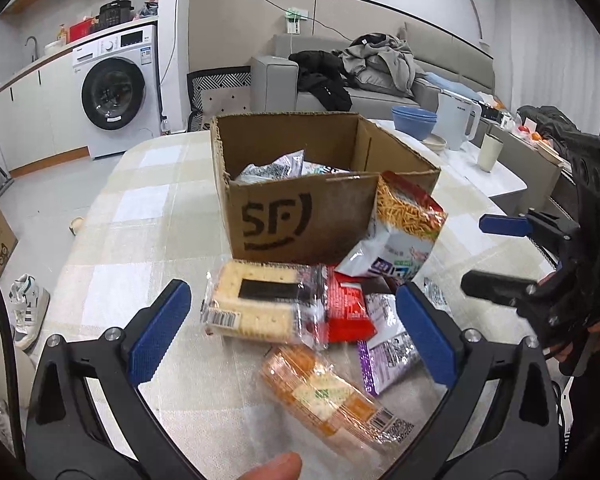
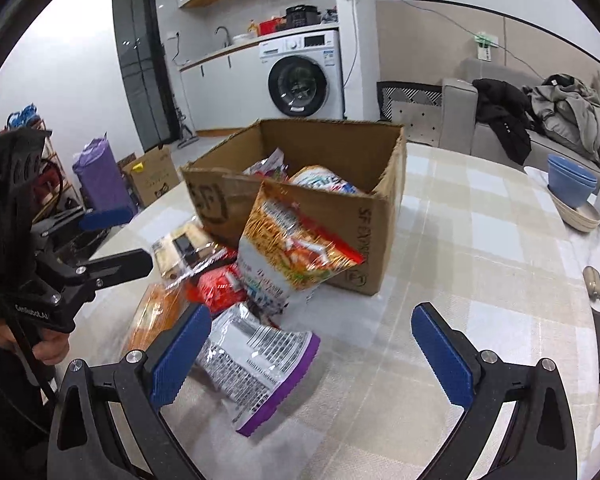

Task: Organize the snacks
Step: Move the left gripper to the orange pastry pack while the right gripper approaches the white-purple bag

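Both the left gripper (image 1: 294, 330) and right gripper (image 2: 312, 354) stood released over snack packets; the cardboard box (image 1: 300, 216) sat at twelve o'clock, perhaps touched by the noodle bag (image 1: 408, 216).

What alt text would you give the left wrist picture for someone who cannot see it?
Snack packets lie on a checked table before an open cardboard box, between the open left gripper fingers. The right gripper, also open, hovers at the right.
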Tool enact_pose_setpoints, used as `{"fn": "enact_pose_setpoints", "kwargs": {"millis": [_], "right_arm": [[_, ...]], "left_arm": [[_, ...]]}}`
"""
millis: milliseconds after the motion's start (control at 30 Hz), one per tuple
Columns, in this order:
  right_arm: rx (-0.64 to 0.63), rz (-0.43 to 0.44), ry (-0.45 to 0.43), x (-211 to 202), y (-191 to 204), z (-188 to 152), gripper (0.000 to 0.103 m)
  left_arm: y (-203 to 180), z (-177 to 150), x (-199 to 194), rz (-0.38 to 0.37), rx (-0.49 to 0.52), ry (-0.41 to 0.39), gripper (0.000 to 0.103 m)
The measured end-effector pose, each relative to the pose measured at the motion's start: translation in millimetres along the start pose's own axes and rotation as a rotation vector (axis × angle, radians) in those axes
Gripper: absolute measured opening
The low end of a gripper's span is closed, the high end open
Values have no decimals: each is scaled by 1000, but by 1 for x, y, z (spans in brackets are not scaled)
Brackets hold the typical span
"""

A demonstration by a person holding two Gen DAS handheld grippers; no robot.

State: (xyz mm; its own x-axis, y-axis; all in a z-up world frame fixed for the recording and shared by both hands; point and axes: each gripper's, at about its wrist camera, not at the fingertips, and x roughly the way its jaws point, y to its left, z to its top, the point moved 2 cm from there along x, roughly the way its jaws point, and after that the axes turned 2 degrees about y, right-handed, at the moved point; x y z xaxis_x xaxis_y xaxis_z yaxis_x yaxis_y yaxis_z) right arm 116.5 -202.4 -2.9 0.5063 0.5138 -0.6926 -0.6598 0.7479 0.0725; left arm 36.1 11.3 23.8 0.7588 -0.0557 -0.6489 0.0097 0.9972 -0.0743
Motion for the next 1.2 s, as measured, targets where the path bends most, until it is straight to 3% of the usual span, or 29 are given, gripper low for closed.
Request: {"fn": "enact_pose_setpoints", "kwargs": {"millis": [467, 900, 1200], "right_arm": [[-60, 53, 88, 22, 23, -20, 102], [113, 83, 164, 52, 16, -20, 102], [106, 49, 204, 69, 28, -19, 102]], "left_arm": [[-3, -14, 2, 10, 20, 50, 102], [13, -24, 14, 26, 19, 100, 102], [13, -29, 24, 6, 57, 156, 102]]}}
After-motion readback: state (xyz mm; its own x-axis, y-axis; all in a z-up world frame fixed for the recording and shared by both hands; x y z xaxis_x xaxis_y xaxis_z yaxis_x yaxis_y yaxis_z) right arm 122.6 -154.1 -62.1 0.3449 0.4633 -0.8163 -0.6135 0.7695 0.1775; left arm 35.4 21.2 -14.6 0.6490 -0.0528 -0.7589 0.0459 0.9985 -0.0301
